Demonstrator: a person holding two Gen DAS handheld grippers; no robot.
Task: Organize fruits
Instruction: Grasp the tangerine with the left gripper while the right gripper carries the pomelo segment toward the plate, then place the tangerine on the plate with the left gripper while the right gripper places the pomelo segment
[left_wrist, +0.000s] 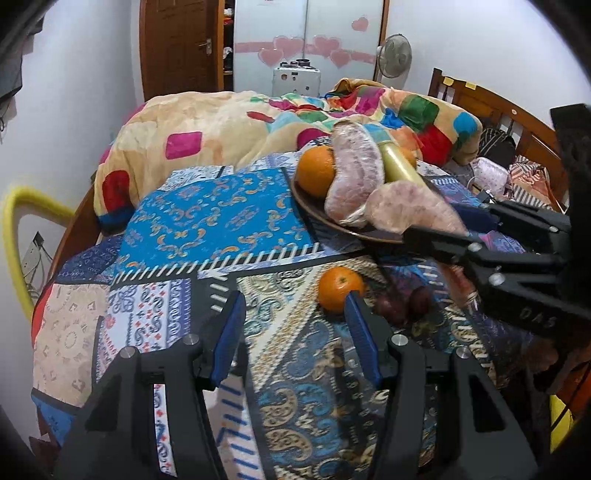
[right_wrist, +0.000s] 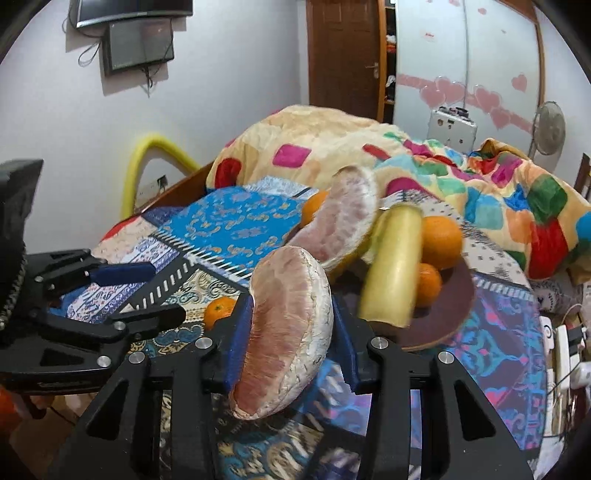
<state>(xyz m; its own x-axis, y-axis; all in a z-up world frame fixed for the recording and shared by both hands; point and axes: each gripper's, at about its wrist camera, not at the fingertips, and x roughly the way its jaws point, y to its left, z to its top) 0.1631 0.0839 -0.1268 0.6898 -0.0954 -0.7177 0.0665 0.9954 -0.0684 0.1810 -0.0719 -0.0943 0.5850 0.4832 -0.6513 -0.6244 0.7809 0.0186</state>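
A dark brown plate (left_wrist: 332, 218) (right_wrist: 458, 306) on the patterned bedcover holds oranges (left_wrist: 316, 170) (right_wrist: 441, 242), a pink pomelo wedge (left_wrist: 354, 170) (right_wrist: 332, 225) and a pale yellow-green fruit (left_wrist: 400, 168) (right_wrist: 393, 269). My right gripper (right_wrist: 291, 306) is shut on a second pomelo wedge (right_wrist: 291, 325), held at the plate's near edge; it shows in the left wrist view (left_wrist: 413, 210). My left gripper (left_wrist: 295, 314) is open and empty, low over the cover. A loose orange (left_wrist: 340, 290) (right_wrist: 218, 312) lies by its right fingertip, with dark red fruits (left_wrist: 402, 304) beside it.
A colourful blanket (left_wrist: 229, 133) is heaped behind the plate. A wooden headboard (left_wrist: 491, 107) and clutter (left_wrist: 495, 173) are at the right. A yellow tube (left_wrist: 14, 229) stands at the left wall. A power strip (right_wrist: 565, 350) lies at the right.
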